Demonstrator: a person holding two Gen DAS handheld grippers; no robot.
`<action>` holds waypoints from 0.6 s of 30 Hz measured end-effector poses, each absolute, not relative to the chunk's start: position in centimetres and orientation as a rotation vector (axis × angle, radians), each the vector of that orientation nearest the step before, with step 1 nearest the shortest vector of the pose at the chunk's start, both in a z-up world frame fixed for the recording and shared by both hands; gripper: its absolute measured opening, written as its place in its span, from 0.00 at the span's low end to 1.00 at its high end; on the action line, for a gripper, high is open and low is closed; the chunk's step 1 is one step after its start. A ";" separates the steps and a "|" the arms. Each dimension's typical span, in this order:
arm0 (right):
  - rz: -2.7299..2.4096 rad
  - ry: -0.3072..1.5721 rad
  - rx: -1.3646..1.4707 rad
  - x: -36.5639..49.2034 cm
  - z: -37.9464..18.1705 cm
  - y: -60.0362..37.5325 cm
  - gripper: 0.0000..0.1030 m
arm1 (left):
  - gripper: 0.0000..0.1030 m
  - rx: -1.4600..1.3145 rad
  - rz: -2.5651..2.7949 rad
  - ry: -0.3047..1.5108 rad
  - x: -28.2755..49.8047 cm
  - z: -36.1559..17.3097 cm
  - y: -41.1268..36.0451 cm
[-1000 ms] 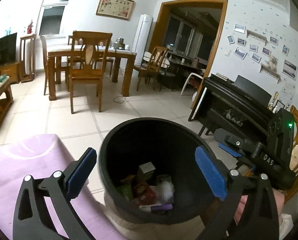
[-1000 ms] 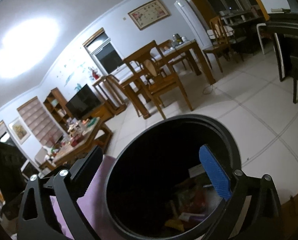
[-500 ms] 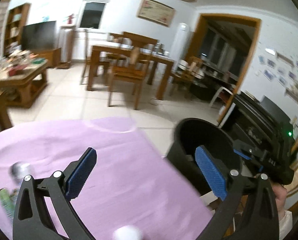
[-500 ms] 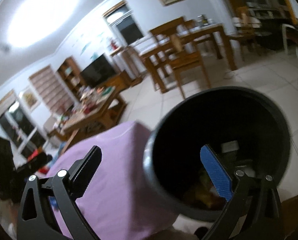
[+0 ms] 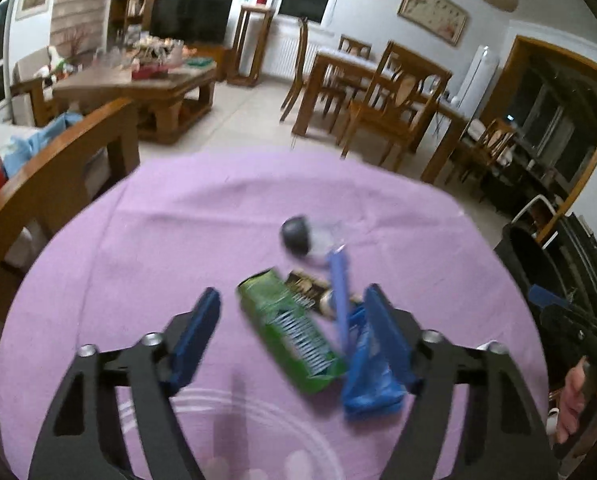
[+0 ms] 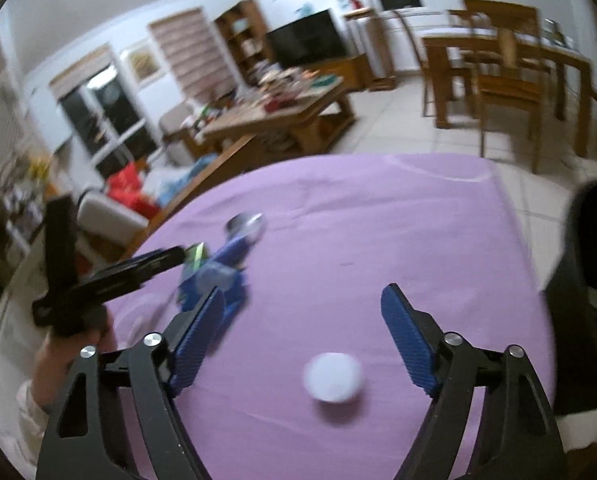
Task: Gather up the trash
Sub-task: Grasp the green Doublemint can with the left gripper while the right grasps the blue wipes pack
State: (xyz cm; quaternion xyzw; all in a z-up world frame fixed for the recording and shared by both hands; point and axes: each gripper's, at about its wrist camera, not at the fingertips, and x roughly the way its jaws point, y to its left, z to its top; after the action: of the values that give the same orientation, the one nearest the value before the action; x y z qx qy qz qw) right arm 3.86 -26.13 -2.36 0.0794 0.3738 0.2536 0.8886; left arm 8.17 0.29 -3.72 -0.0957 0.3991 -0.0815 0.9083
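Our left claw [image 5: 290, 326] hangs over the purple tabletop [image 5: 178, 240] with its jaws parted; they have just been closing in, and the pads press on nothing. Between them lies a green packet [image 5: 288, 328], its long axis running from the near right to the far left, the far end pointing away from us. Against the right pad sits a crumpled blue wrapper [image 5: 368, 376], with a blue strip standing up from it. Just behind the packet we make out a small dark-printed wrapper [image 5: 304, 286], and beyond that a clear bottle with a grey cap [image 5: 298, 236], lying on its side with the cap toward the left.

Our right claw [image 6: 302, 334] also stands partly open, its jaws likewise just drawn closer, with nothing gripped. A white ball, perhaps crumpled tissue [image 6: 333, 376], rests on the tabletop between its pads, touching neither.

Only the right wrist view shows that white ball; the left wrist view misses it. The right view also shows our left hand [image 6: 70, 356] holding the left claw over the green and blue litter, and a dark bin [image 6: 594, 248] at the right edge of the tabletop. The left view shows that bin [image 5: 526, 252] only as a dark shape at its right margin, and our right hand [image 5: 574, 400] lower down. The packet's print and direction read clearly from the left view alone; from the right it is blurred.
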 end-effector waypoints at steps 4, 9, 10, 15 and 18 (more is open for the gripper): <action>0.573 0.806 0.092 3.7 -2.6 -20.8 0.75 | 0.53 -0.184 -0.198 0.889 8.9 -5.2 0.2; 0.595 0.863 0.025 4.7 -4.3 -16.7 0.75 | 0.43 -0.163 -0.232 0.876 8.4 -5.1 0.8; 0.598 0.871 0.019 5.0 -4.7 -16.6 0.75 | 0.41 -0.152 -0.225 0.873 8.3 -5.0 1.1; 0.598 0.917 -0.042 6.4 -5.8 -13.4 0.76 | 0.41 -0.142 -0.210 0.878 8.1 -5.2 2.8; 0.574 0.938 -0.086 7.6 -6.9 -12.0 0.76 | 0.41 -0.134 -0.222 0.896 8.1 -5.5 3.3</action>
State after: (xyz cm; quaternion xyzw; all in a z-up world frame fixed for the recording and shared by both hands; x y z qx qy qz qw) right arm 7.58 -11.98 -6.91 -0.0409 0.4454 0.2725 0.8519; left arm 8.07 3.27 -5.48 -0.0648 0.4317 -0.1071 0.8933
